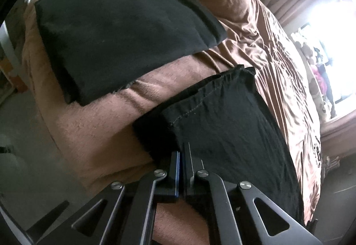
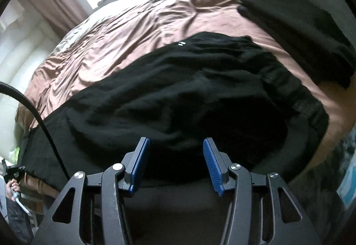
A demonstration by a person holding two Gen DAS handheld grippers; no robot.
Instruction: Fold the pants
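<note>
Pants [image 2: 178,93] are lying spread across the near edge of the brown bed [image 2: 133,29], the waistband end toward the right in the right wrist view and a leg trailing off to the left, so folding is only getting under way. Left gripper [image 1: 183,156] is pinching the dark cloth at the leg end, its jaws closed down on a thin layer near the stitched hem [image 1: 200,100], and the fabric is draping away from the grip toward the far side of the bed. Right gripper [image 2: 175,156] is hovering over the wide middle of the garment with its blue pads [image 2: 140,162] standing about half apart and nothing between them; the frame is smeared, so whether they are touching the cloth I cannot tell. Another dark piece [image 1: 124,31] is sitting already folded flat further back on the bed, apart from this pair. Judging from this, one end is being secured, the second grip is not yet made, and every fold of this pair is still waiting.
</note>
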